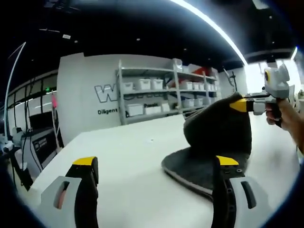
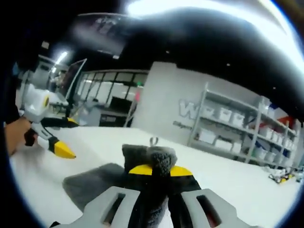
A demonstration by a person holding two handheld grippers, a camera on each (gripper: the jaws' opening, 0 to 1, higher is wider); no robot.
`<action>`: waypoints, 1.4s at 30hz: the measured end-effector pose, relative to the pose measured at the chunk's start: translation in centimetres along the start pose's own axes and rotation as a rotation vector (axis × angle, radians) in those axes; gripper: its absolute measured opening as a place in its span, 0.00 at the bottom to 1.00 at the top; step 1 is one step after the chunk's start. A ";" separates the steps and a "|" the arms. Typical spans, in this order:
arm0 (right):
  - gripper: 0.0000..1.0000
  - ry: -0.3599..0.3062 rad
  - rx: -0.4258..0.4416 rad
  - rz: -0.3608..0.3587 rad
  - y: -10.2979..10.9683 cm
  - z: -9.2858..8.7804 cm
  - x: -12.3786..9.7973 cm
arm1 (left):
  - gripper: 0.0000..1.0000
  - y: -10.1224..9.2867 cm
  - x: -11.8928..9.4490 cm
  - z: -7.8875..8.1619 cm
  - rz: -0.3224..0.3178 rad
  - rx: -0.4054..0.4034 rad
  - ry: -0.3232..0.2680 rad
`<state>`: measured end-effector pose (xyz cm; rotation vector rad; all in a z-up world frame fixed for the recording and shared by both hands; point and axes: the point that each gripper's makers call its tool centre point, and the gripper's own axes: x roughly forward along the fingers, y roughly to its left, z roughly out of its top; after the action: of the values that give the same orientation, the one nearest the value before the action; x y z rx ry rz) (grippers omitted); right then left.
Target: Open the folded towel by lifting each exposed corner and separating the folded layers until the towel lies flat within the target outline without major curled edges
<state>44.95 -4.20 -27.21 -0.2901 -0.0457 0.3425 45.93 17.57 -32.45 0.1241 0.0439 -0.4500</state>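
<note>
Tongs first: the right tongs [image 2: 153, 172] are pressed together on a fold of the dark grey towel [image 2: 97, 185], with a bunched tuft of it sticking up between the yellow tips, so they're pinching the cloth and holding that part up off the desk [image 2: 237, 183]. Seen from the left gripper view, those same right tongs [image 1: 240, 105] come in from the right, held by a hand [image 1: 281, 114], with the towel [image 1: 216, 142] hanging from the tip in a kind of tent shape while its lower layer lies flat on the white desk [image 1: 133, 156]. The left tongs [image 1: 156, 164] are spread wide with nothing between them, sitting low just over the desk, and the right-hand jaw sits just beside the towel's near edge. From the right gripper view the left tongs [image 2: 61, 151] show on the left with a hand [image 2: 16, 133] behind them, near the towel but apart from it. Further back there's a white wall with lettering [image 1: 105, 92] and grey shelving [image 1: 161, 92] stacked with white bins
</note>
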 end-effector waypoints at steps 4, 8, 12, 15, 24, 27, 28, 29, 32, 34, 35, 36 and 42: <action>0.03 -0.015 0.027 -0.021 -0.6 -0.1 -0.2 | 0.99 0.0 0.0 0.0 -0.002 -0.005 -0.001; 0.03 -0.021 0.103 -0.047 -1.4 -0.8 -0.4 | 0.99 0.0 0.0 -0.1 -0.006 -0.003 0.002; 0.03 -0.042 0.274 -0.092 -3.7 -2.3 -1.1 | 0.99 -0.1 0.0 -0.1 -0.008 -0.002 0.002; 0.03 -0.030 0.336 -0.108 -4.7 -3.5 -1.5 | 0.99 -0.2 0.0 -0.1 -0.010 0.001 0.002; 0.03 -0.005 0.435 -0.166 -6.7 -6.1 -2.5 | 0.99 -0.2 0.0 -0.2 -0.013 0.008 0.009; 0.04 -0.004 0.524 -0.187 -7.5 -7.0 -2.9 | 0.99 -0.3 0.1 -0.3 -0.015 0.012 0.013; 0.04 -0.006 0.562 -0.195 -7.8 -7.4 -3.1 | 0.99 -0.3 0.1 -0.4 -0.017 0.015 0.015; 0.04 -0.001 0.596 -0.206 -8.1 -7.9 -3.3 | 0.99 -0.4 0.1 -0.4 -0.018 0.017 0.016; 0.04 0.013 0.619 -0.246 -8.6 -9.1 -3.9 | 0.99 -0.4 0.1 -0.5 -0.018 0.024 0.020; 0.04 0.019 0.632 -0.255 -8.7 -9.6 -4.2 | 0.99 -0.4 0.1 -0.5 -0.017 0.026 0.021; 0.04 0.024 0.640 -0.260 -8.7 -9.9 -4.4 | 0.99 -0.4 0.1 -0.5 -0.018 0.025 0.021; 0.04 0.027 0.641 -0.262 -8.6 -10.0 -4.5 | 0.99 -0.4 0.1 -0.5 -0.018 0.025 0.021; 0.06 0.071 0.594 -0.283 -8.7 -10.8 -5.5 | 0.99 -0.5 0.2 -0.6 -0.020 0.028 0.025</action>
<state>43.60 -16.85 -35.03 0.2917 0.0849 0.0539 45.88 17.12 -33.10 0.1570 0.0630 -0.4697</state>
